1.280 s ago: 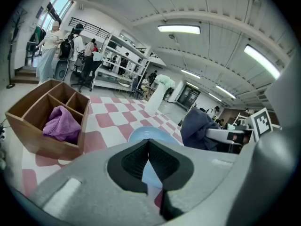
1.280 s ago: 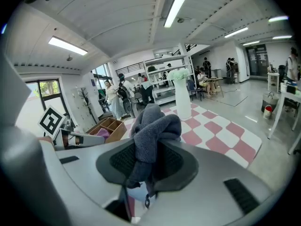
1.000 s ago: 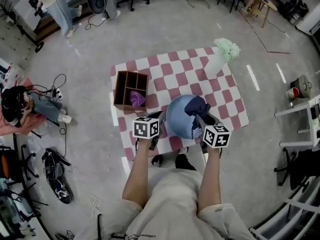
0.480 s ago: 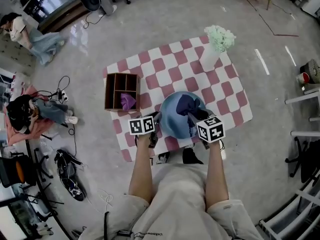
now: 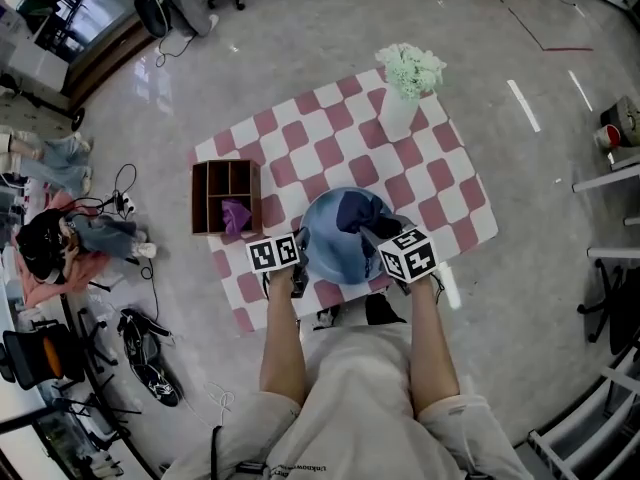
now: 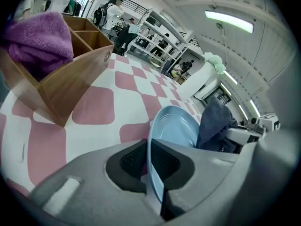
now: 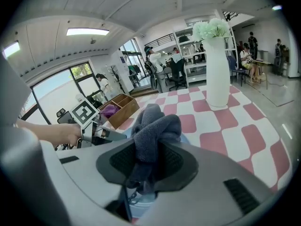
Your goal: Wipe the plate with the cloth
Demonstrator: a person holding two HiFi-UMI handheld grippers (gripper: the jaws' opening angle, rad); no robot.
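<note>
My left gripper (image 6: pixel 149 163) was clenched on the thin rim of the smooth, round, pale-blue plate (image 6: pixel 175 128), above the pink-checked tablecloth (image 6: pixel 99 107). My right gripper (image 7: pixel 146 163) pinched the bunched, fuzzy dark-blue cloth (image 7: pixel 154 124) over the plate, the cloth's lower end hidden behind the jaws. A purple towel (image 6: pixel 40 36) filled one compartment of the wooden box (image 6: pixel 77 76).

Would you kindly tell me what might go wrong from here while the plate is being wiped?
1. The left gripper clamps the plate only at its rim, so pressure from wiping could lever it loose, and it might drop onto the table.
2. The cloth is a thick bunch in the right gripper; it may slip out, or the hard jaws could scrape the plate.
</note>
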